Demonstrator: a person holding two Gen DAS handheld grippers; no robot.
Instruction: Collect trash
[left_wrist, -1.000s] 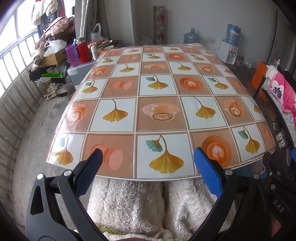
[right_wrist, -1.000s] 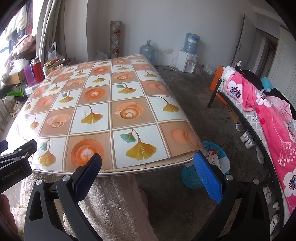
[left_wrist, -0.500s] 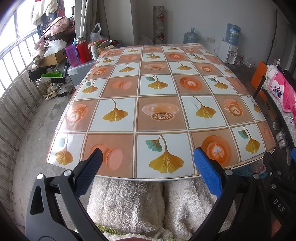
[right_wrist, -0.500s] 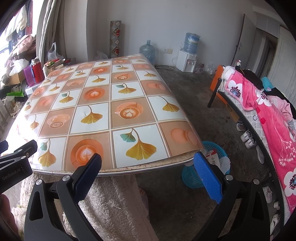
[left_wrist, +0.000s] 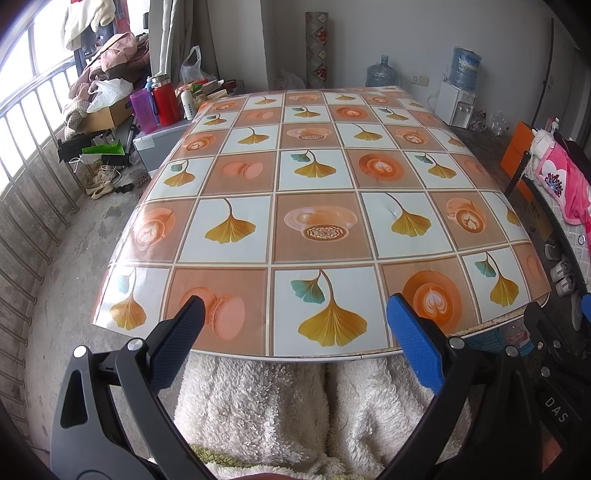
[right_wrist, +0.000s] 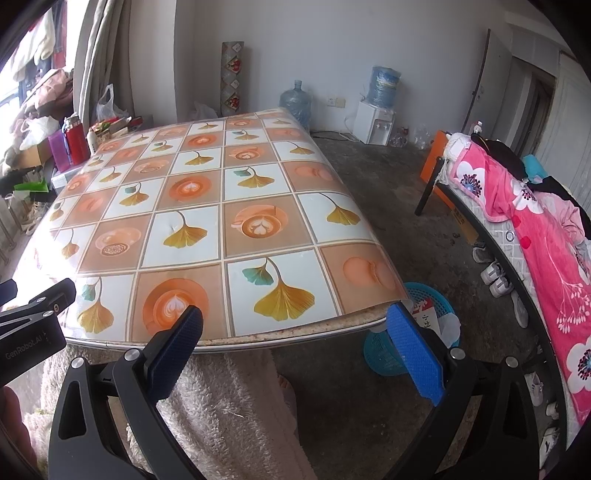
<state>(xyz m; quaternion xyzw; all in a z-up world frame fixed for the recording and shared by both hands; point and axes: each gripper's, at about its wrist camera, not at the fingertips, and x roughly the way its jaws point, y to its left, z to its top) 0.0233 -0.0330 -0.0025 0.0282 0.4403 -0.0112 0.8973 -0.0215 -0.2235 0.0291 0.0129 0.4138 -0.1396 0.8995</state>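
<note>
The blue basket (right_wrist: 417, 332) with paper scraps inside is sitting on the floor just beyond your right tongs (right_wrist: 295, 345), tucked partly under the worktop (right_wrist: 207, 206) corner. You are holding both tongs spread wide, gripping nothing. Your left tongs (left_wrist: 291, 334) are hovering over the worktop's near edge, with the fluffy white fabric (left_wrist: 280, 406) lying directly beneath them.

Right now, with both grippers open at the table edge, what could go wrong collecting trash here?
The blue basket sits low beside the table corner, so the right hand-held gripper might clip that edge reaching down. The glossy tablecloth overhangs and may snag. No trash shows on the table, so searching may waste time.
</note>
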